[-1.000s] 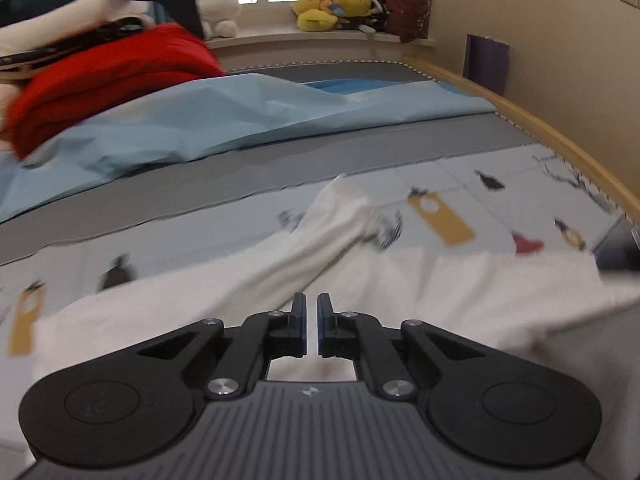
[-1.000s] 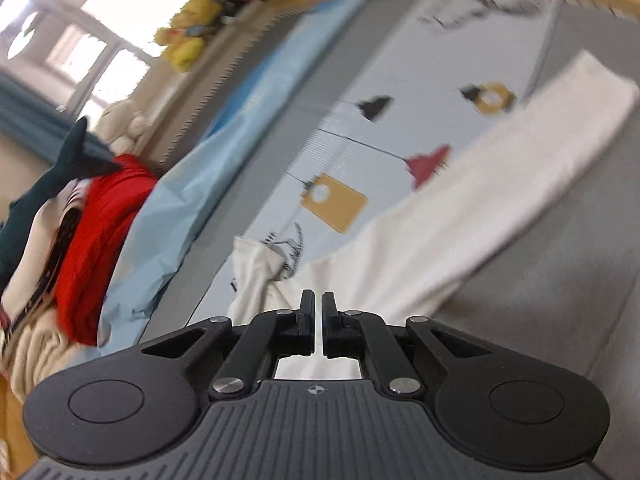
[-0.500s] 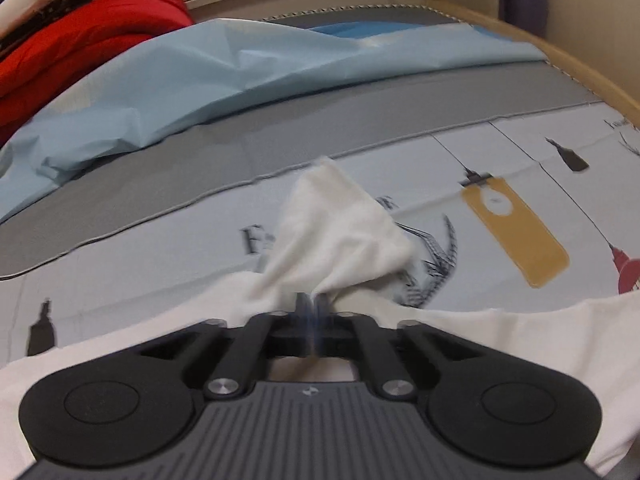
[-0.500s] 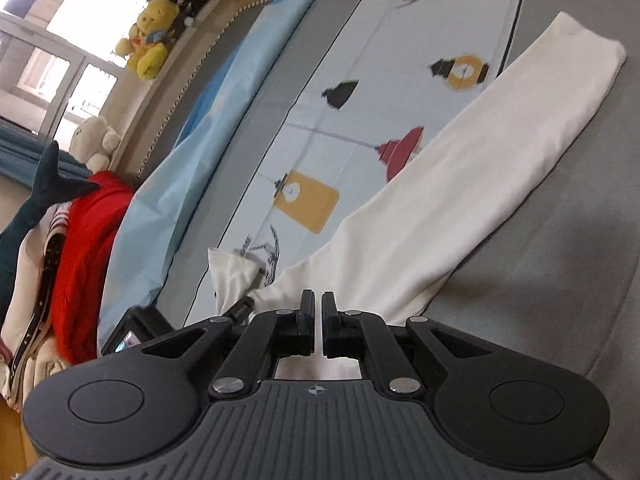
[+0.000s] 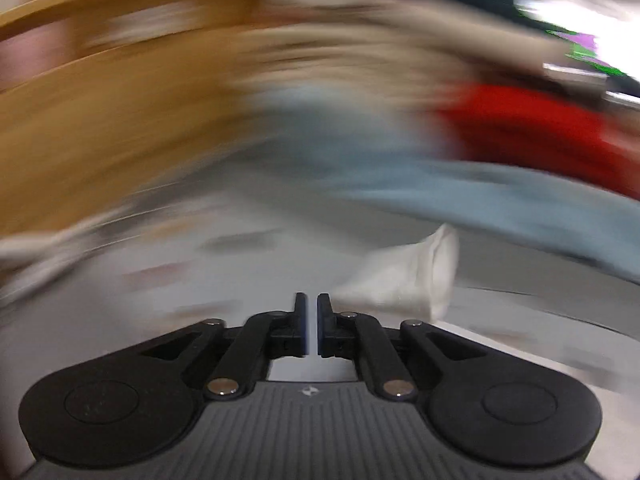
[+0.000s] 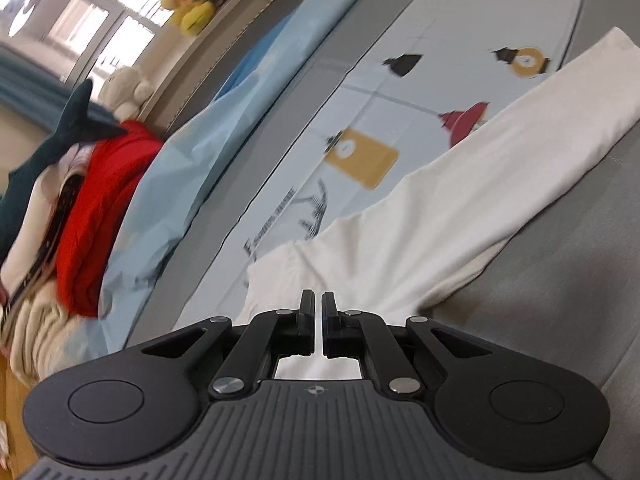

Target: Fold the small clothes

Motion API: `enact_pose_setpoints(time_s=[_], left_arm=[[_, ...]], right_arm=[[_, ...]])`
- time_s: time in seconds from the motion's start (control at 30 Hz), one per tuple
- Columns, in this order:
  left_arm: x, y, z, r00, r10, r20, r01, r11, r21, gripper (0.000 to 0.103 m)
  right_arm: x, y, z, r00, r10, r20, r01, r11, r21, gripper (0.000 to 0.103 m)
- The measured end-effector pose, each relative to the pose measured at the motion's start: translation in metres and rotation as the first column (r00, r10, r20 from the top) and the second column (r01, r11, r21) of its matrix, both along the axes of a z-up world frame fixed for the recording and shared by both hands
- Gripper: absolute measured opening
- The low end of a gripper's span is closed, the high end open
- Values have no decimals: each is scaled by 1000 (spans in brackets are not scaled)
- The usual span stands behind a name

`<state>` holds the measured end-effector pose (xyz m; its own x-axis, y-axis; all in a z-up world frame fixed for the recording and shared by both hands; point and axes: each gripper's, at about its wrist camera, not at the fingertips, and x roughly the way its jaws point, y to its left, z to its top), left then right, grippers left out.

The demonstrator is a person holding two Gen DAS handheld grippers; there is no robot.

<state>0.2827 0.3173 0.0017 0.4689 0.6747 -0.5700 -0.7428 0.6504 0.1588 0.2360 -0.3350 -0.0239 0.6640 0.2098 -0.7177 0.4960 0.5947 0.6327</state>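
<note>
Left wrist view: heavily blurred. The left gripper (image 5: 311,300) had just been easing its jaws apart to a narrow slit with nothing between them. A raised flap of the white garment (image 5: 408,280) stood just beside its right finger. That flap could snag on the finger and be pulled out of its fold.

Right wrist view: the right gripper (image 6: 318,300) was clenched over the white garment (image 6: 460,200), which lay long across the printed bedspread (image 6: 400,92) - whether it pinched cloth, I could not tell. Dragging those tips might bunch the fabric.
</note>
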Motion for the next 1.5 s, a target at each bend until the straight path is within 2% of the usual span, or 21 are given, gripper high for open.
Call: enact_pose_setpoints(time_s=[0.03, 0.07, 0.1, 0.17, 0.23, 0.3, 0.4, 0.47, 0.53, 0.57, 0.63, 0.7, 0.77, 0.8, 0.87, 0.97, 1.03, 1.13, 1.27, 1.4, 1.5], left_arm=[[-17, 26, -2, 990, 140, -28, -140, 990, 7, 7], [-37, 42, -4, 980, 200, -7, -200, 980, -17, 7], [-49, 44, -6, 982, 187, 28, -186, 982, -37, 7], [-46, 28, -15, 997, 78, 0, -78, 994, -70, 16], [-30, 6, -24, 996, -93, 11, 94, 986, -140, 28], [-17, -21, -37, 968, -250, 26, 250, 951, -184, 36], [5, -59, -71, 894, -448, -5, 435, 871, -229, 36], [10, -71, -96, 860, -509, -35, 485, 836, -258, 36], [22, -69, -122, 849, -524, -66, 482, 820, -307, 36], [23, -63, -136, 846, -525, -93, 470, 816, -337, 35], [21, -50, -155, 843, -504, -189, 420, 836, -354, 34], [18, -45, -151, 837, -501, -219, 411, 841, -351, 34], [19, -41, -143, 856, -426, -292, 317, 880, -354, 34], [16, -39, -139, 867, -395, -304, 275, 888, -369, 33], [1, -34, -126, 886, -353, -302, 212, 886, -413, 33], [-25, -51, -84, 896, -394, -206, 284, 864, -415, 33], [-51, -69, -56, 879, -454, -146, 365, 838, -406, 34], [-87, -86, -35, 842, -534, -72, 449, 769, -455, 34], [-153, -106, -38, 819, -573, -33, 453, 680, -577, 33], [-202, -118, -62, 801, -592, -88, 411, 651, -638, 33], [-227, -122, -85, 782, -606, -143, 373, 640, -672, 33]], right_arm=[[0, 6, 0, 1000, 11, -3, -11, 1000, -11, 4], [0, 11, 0, 1000, 23, -8, -23, 999, -23, 4], [0, 17, 0, 999, 36, -13, -37, 999, -37, 4], [2, 27, -1, 998, 54, -22, -55, 997, -58, 4], [4, 35, -1, 998, 63, -28, -65, 995, -76, 4], [5, 43, -1, 997, 72, -31, -74, 993, -94, 4], [8, 54, -3, 995, 90, -39, -94, 988, -119, 4], [9, 58, -7, 993, 102, -51, -108, 985, -134, 4], [11, 60, -10, 991, 115, -63, -123, 982, -146, 4], [11, 61, -11, 990, 120, -69, -129, 980, -151, 4], [12, 58, -13, 989, 128, -78, -139, 978, -156, 4], [13, 54, -12, 988, 131, -82, -143, 975, -171, 4], [14, 48, -8, 989, 124, -77, -137, 971, -195, 4], [13, 45, -6, 991, 117, -71, -129, 970, -206, 4], [8, 38, 2, 994, 97, -48, -106, 965, -241, 4], [-11, 27, 22, 997, 77, 3, -73, 959, -274, 4], [-28, 21, 36, 996, 77, 39, -62, 954, -295, 4], [-61, 16, 55, 992, 98, 79, -69, 949, -308, 4], [-122, 15, 58, 979, 180, 94, -141, 936, -323, 4], [-175, 15, 27, 970, 242, 27, -221, 924, -313, 4], [-199, 18, -14, 946, 310, -95, -324, 909, -263, 4]])
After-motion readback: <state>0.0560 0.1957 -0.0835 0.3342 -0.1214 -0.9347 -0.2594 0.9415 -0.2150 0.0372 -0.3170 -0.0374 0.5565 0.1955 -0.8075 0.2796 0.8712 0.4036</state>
